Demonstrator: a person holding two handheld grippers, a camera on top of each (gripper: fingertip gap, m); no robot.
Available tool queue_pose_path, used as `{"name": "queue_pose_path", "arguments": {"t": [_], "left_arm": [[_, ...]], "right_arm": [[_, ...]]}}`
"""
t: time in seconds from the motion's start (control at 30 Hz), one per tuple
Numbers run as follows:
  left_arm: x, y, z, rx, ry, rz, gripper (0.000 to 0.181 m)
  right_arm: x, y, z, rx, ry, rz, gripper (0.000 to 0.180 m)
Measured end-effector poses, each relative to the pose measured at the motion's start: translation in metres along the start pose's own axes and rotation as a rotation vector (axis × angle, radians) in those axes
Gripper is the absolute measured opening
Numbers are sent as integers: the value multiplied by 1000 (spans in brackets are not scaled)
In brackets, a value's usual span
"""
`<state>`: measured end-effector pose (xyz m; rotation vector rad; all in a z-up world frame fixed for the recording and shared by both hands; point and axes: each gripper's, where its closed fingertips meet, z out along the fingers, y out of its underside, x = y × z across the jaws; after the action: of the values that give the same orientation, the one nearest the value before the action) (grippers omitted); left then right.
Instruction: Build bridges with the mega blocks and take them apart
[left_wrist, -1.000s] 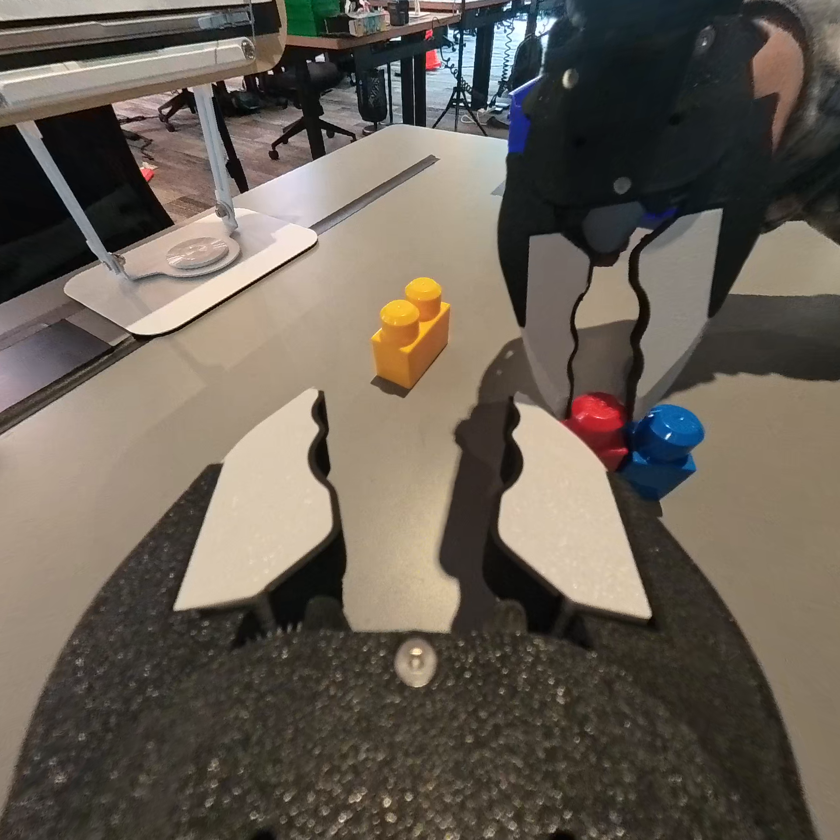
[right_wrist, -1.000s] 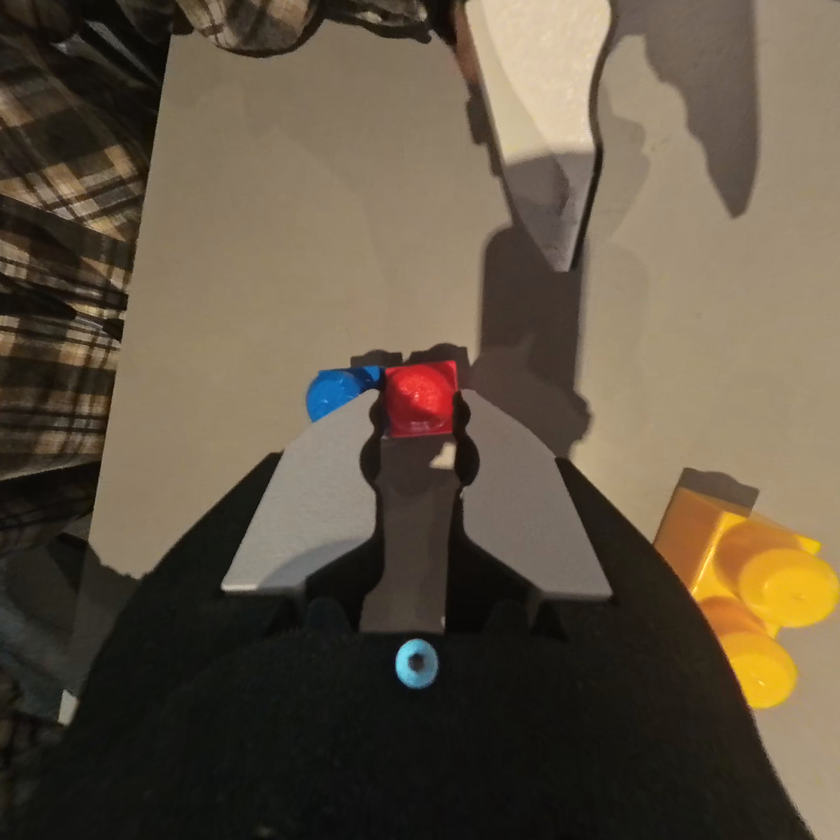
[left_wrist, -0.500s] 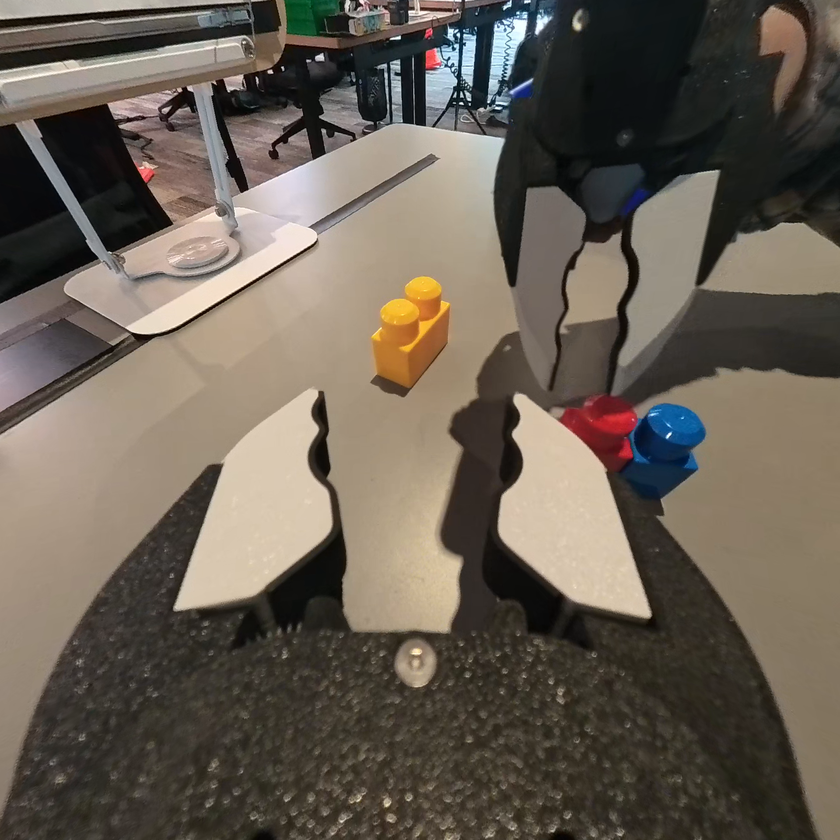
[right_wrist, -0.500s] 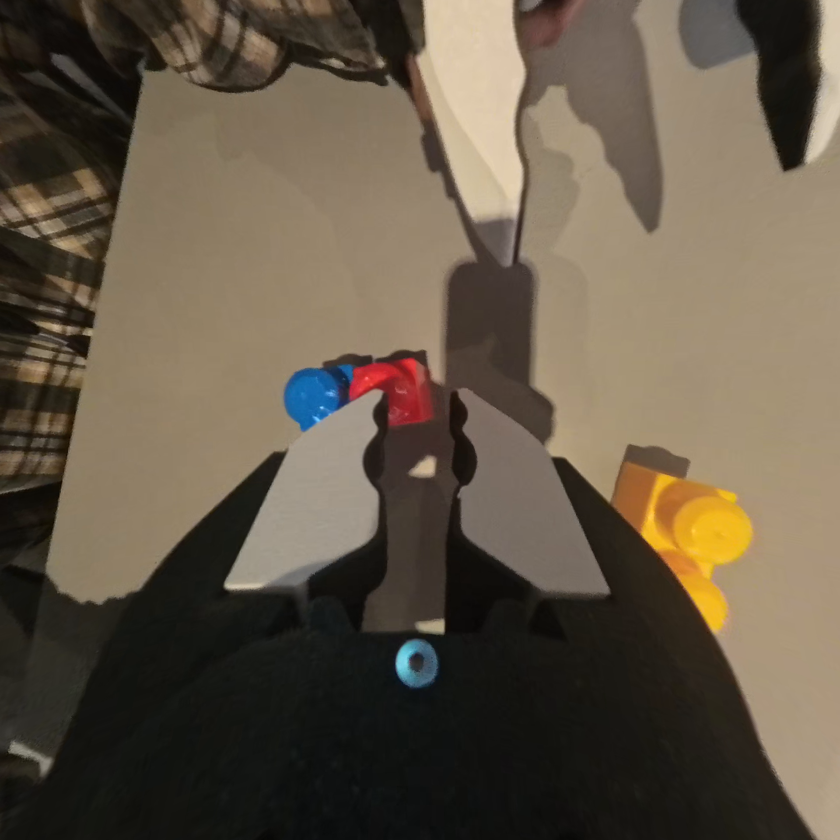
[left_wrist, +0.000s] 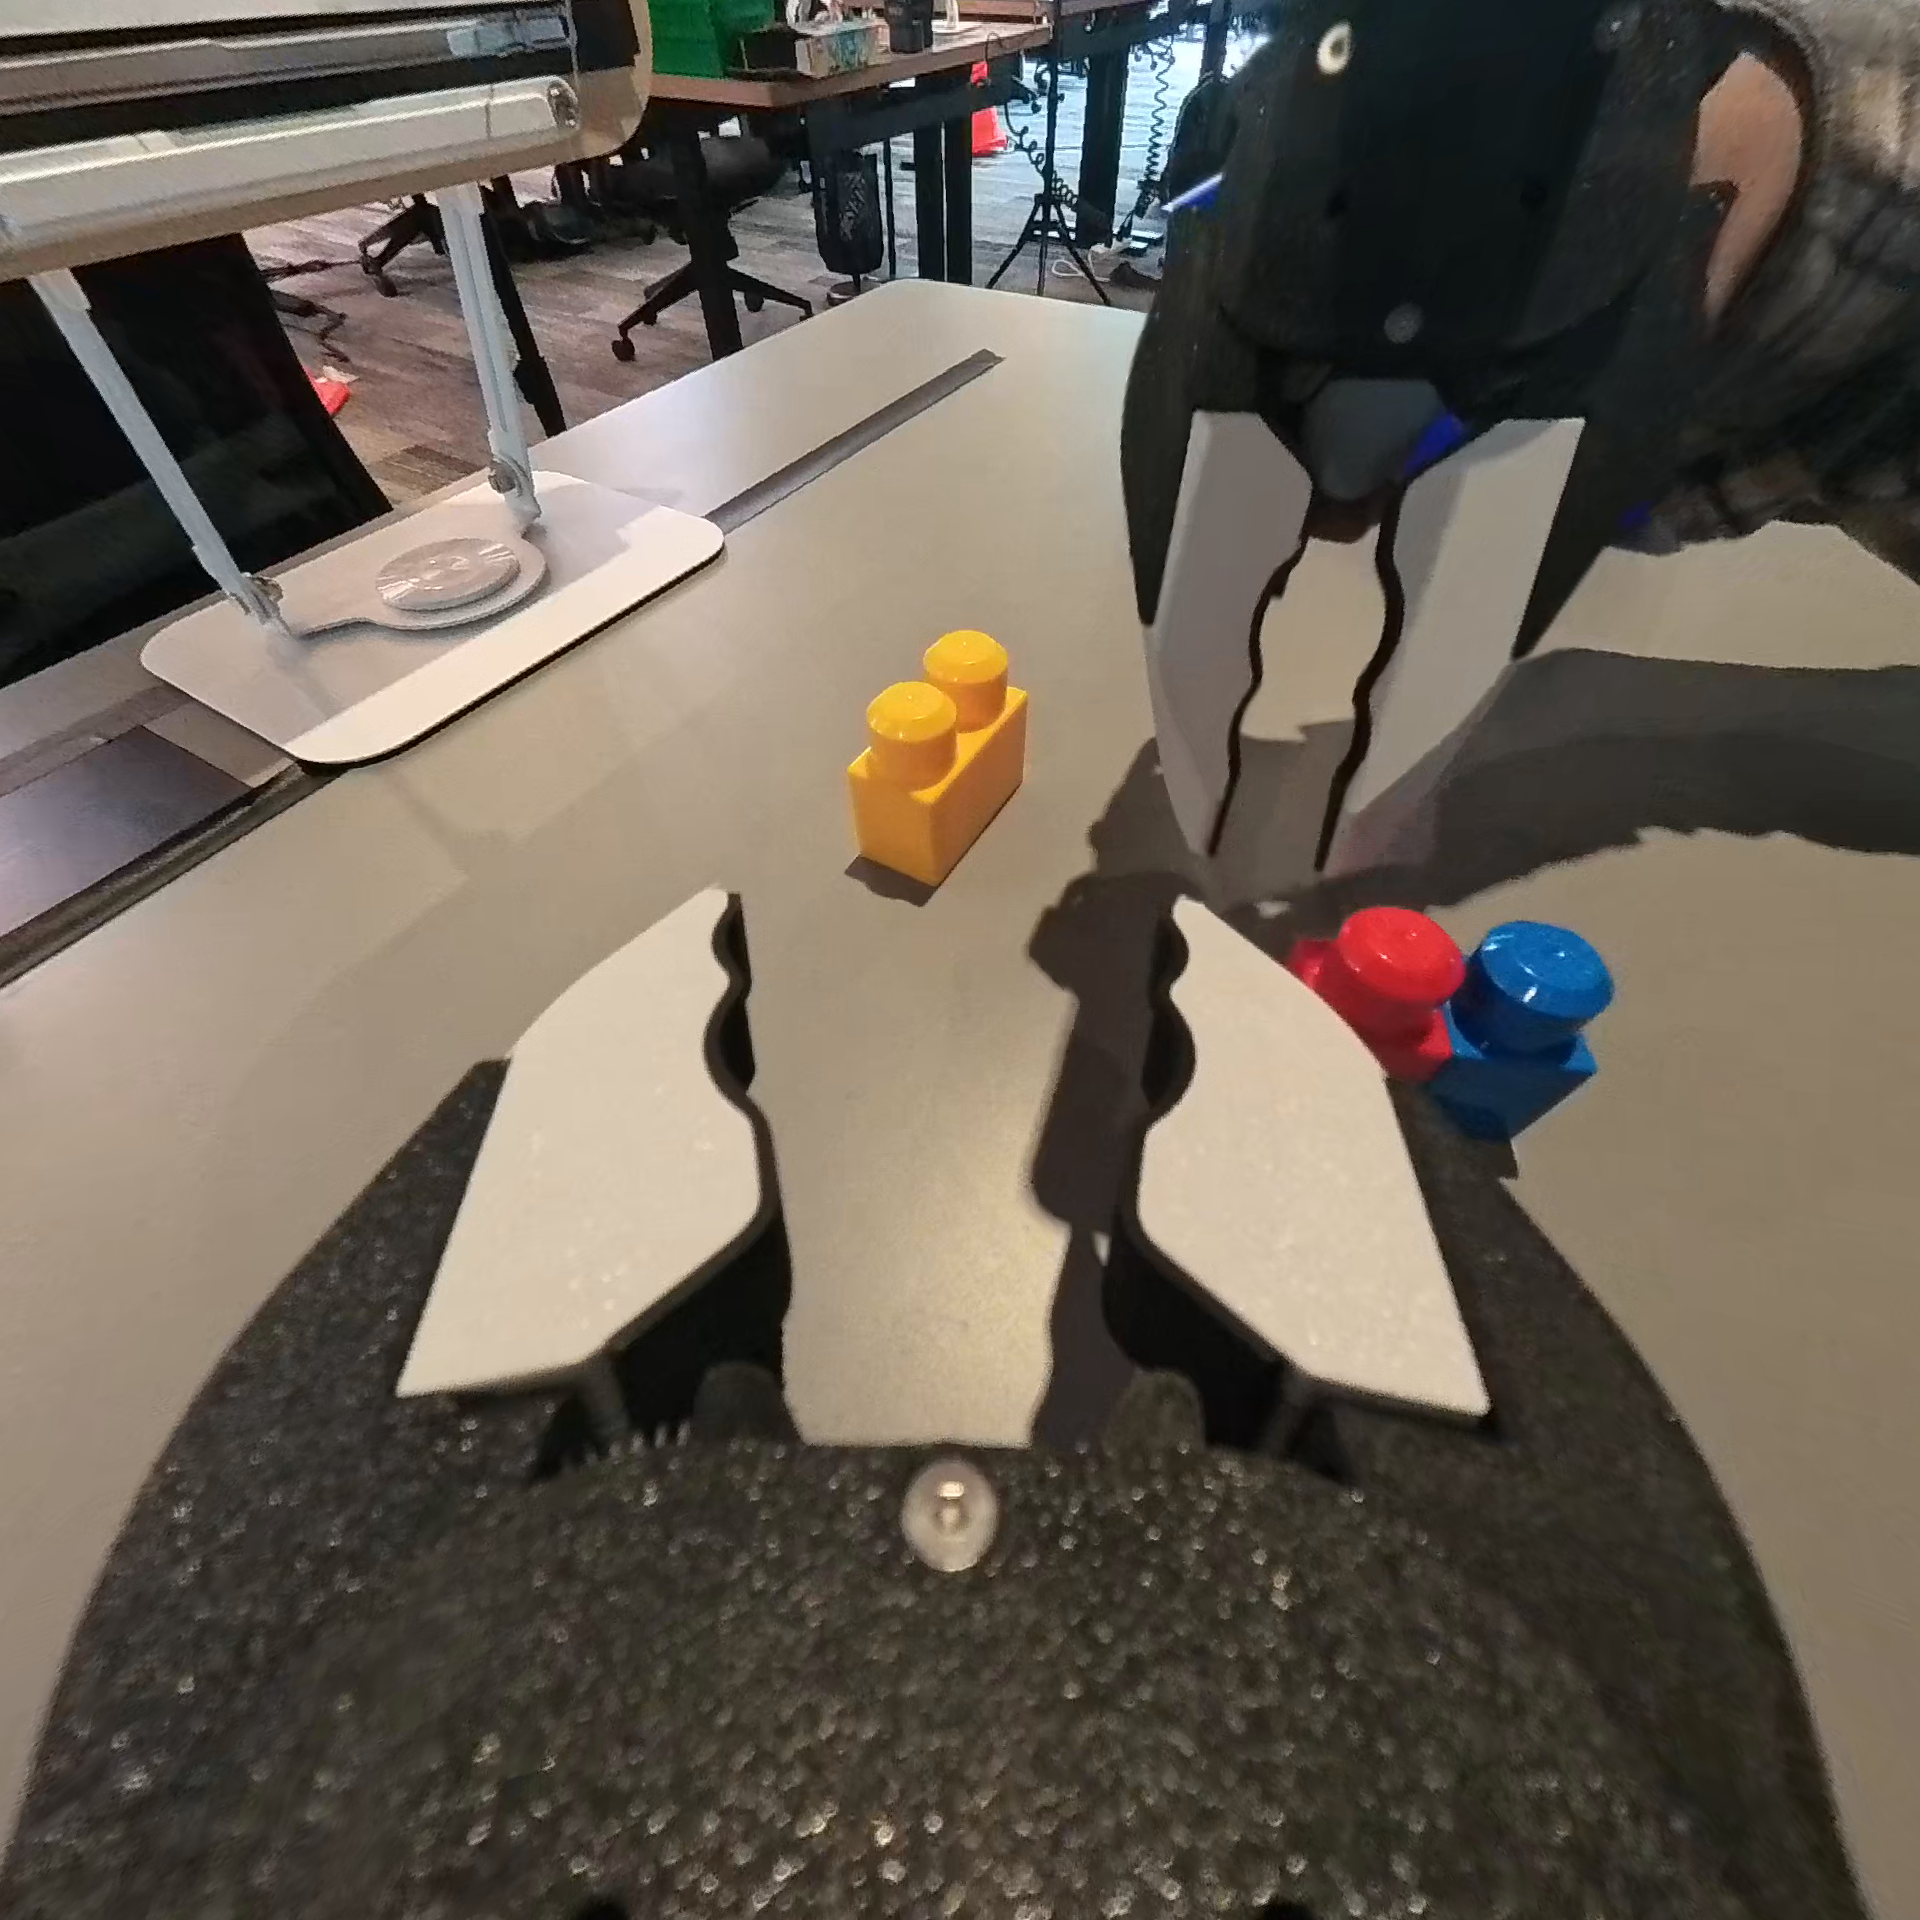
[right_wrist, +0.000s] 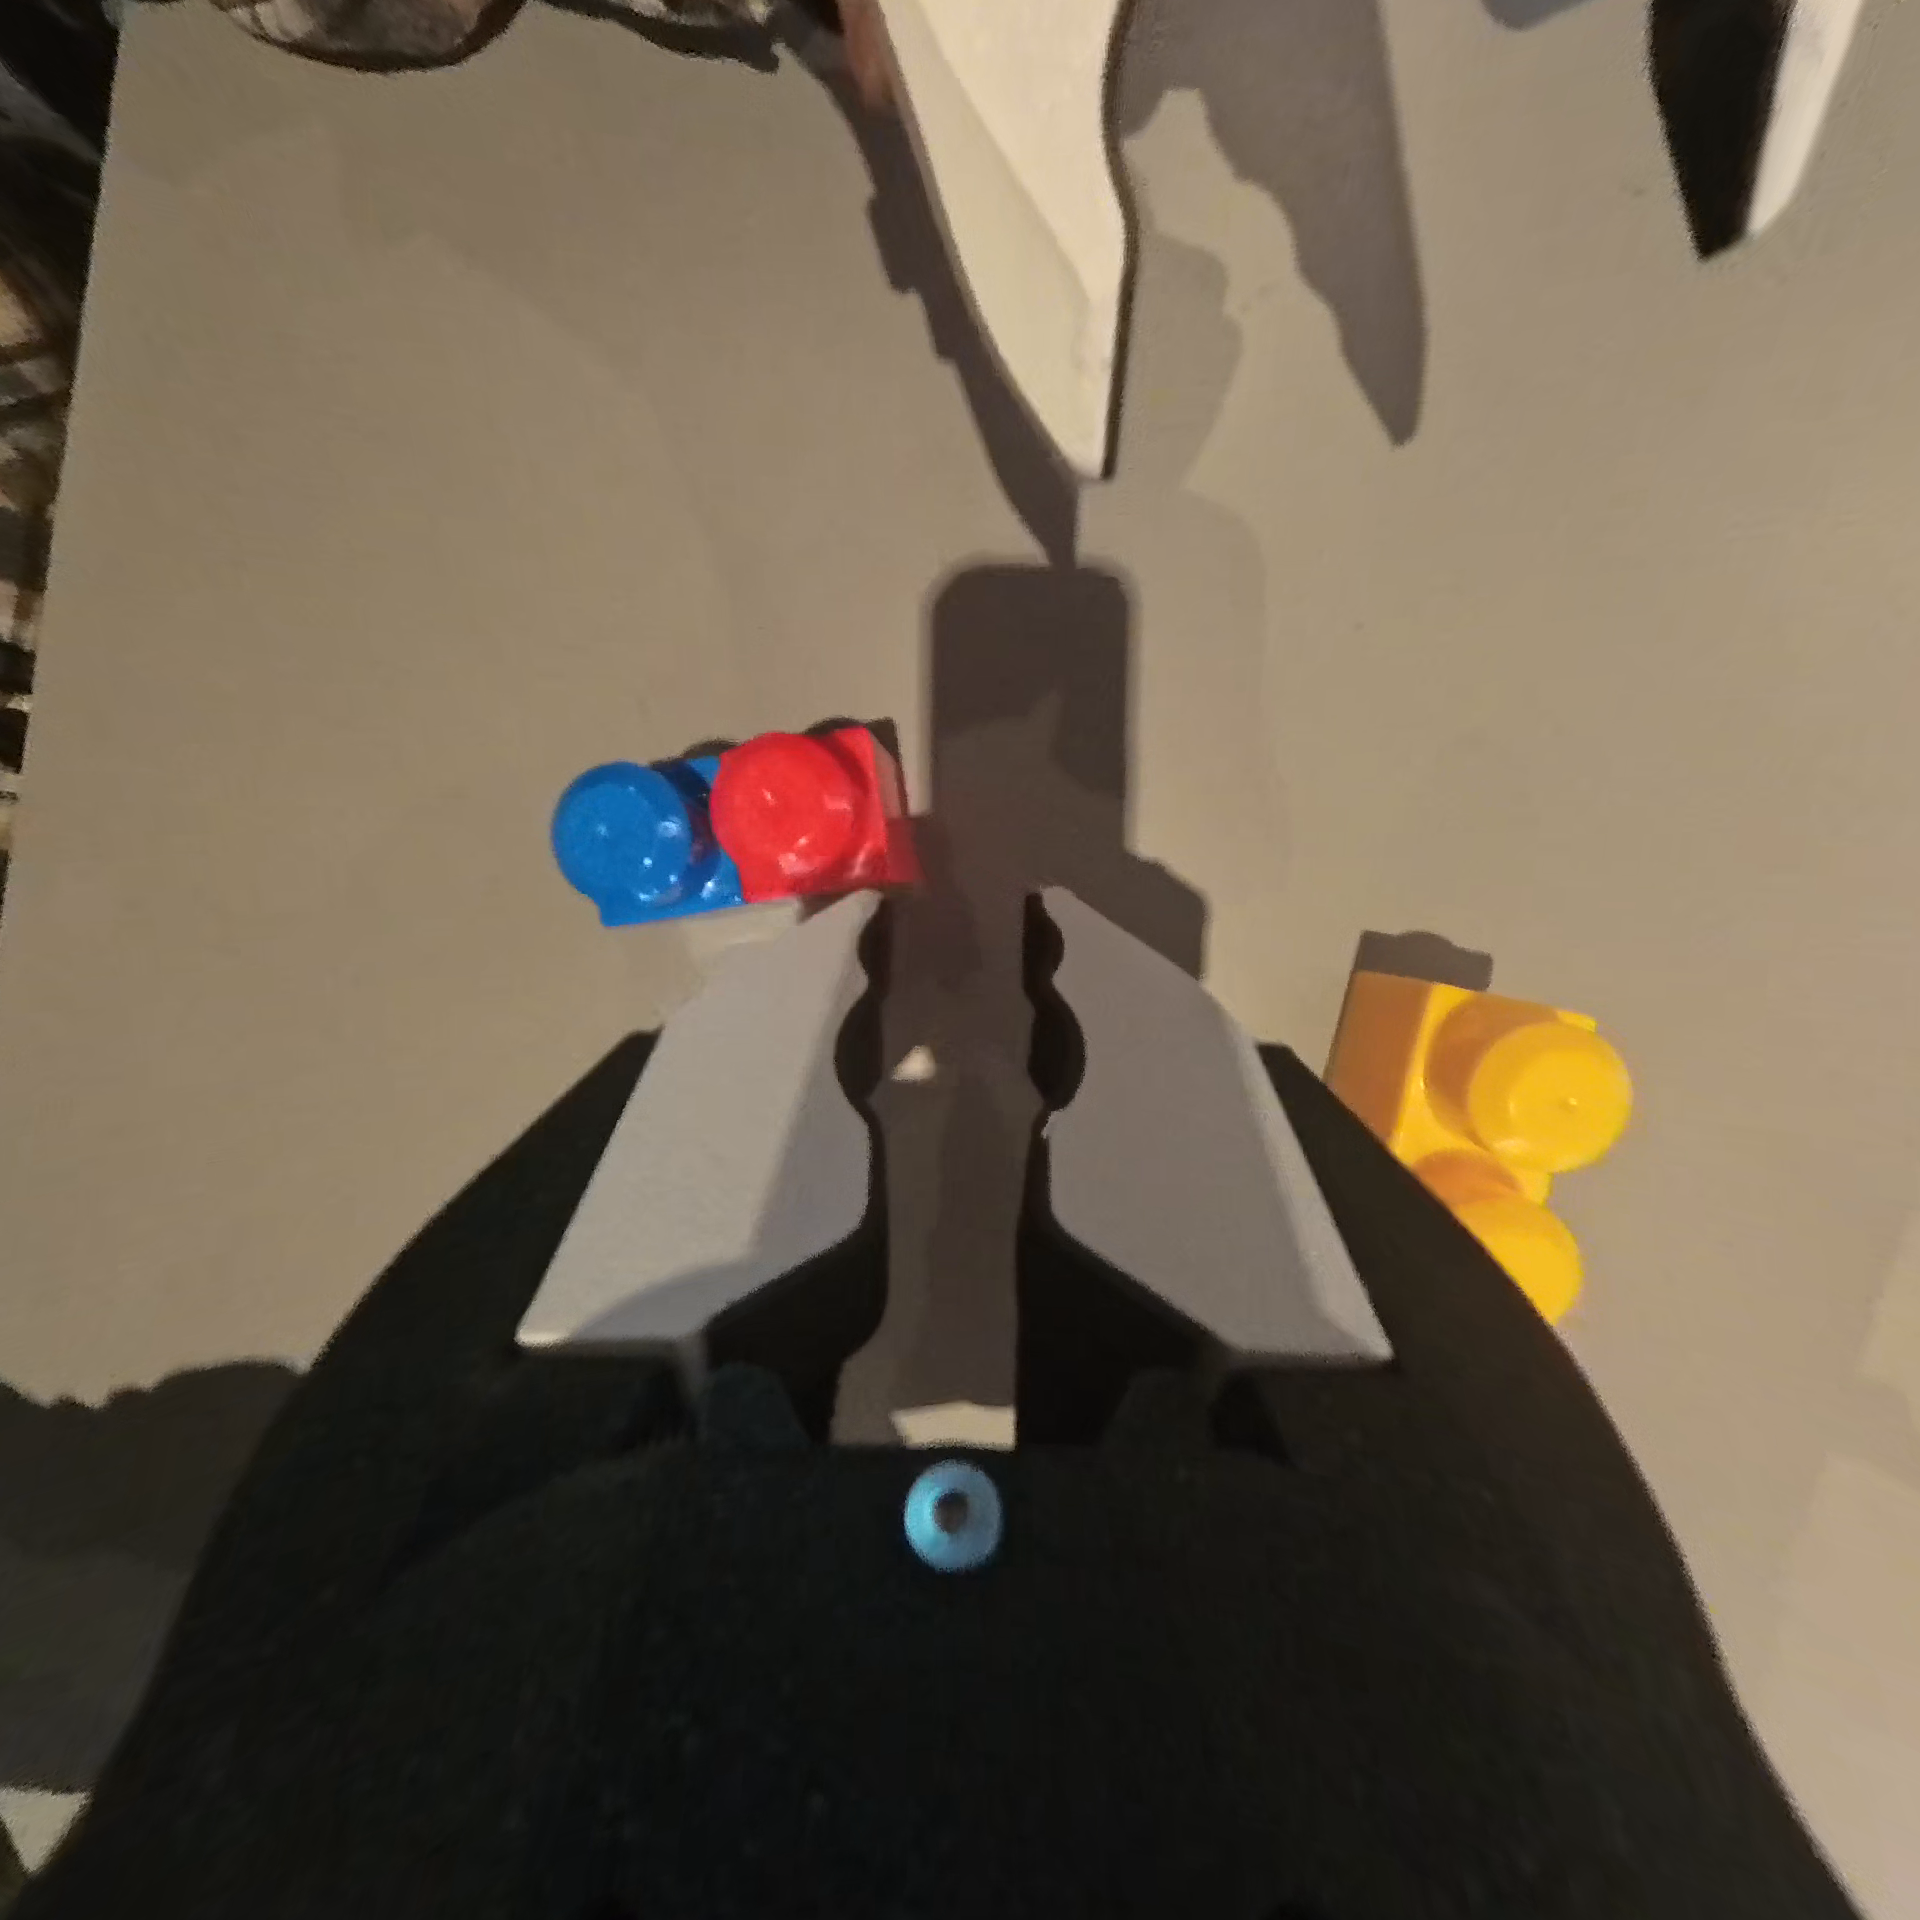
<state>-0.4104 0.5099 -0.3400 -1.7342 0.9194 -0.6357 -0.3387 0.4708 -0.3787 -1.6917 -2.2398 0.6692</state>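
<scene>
A yellow two-stud block (left_wrist: 940, 769) stands on the grey table (left_wrist: 312, 1039), ahead of my left gripper (left_wrist: 951, 904), which is open and empty and low over the table. A red one-stud block (left_wrist: 1387, 987) and a blue one-stud block (left_wrist: 1522, 1029) stand touching side by side, just right of my left gripper's right finger. My right gripper (left_wrist: 1268, 857) points down just above and behind the red block, jaws narrowly apart and empty. In the right wrist view my right gripper (right_wrist: 954, 902) has the red block (right_wrist: 810, 821) and blue block (right_wrist: 634, 842) beyond its left fingertip and the yellow block (right_wrist: 1475, 1101) at right.
A monitor stand's flat white base (left_wrist: 436, 623) sits at the back left beside a dark groove (left_wrist: 852, 431) in the tabletop. The table's far edge lies behind it, with office chairs and desks beyond. One finger of my left gripper (right_wrist: 1039, 260) reaches into the right wrist view's top.
My right gripper has lifted off the red block and drawn up and back, leaving it on the table against the blue block. My left gripper and the yellow block have stayed put.
</scene>
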Motion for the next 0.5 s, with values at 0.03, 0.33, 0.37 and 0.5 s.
{"name": "queue_pose_path", "arguments": {"t": [0.03,0.33,0.37,0.5], "left_arm": [[0,0,0,1,0,-1,74],[11,3,-3,-26,70,23,80],[15,5,-4,-38,93,7,85],[50,15,-13,-102,117,-15,101]], "right_arm": [[0,2,-1,2,3,4,23],[-19,24,-11,159,59,83,27],[-22,27,-15,198,79,102,27],[-41,43,-28,325,170,153,27]]}}
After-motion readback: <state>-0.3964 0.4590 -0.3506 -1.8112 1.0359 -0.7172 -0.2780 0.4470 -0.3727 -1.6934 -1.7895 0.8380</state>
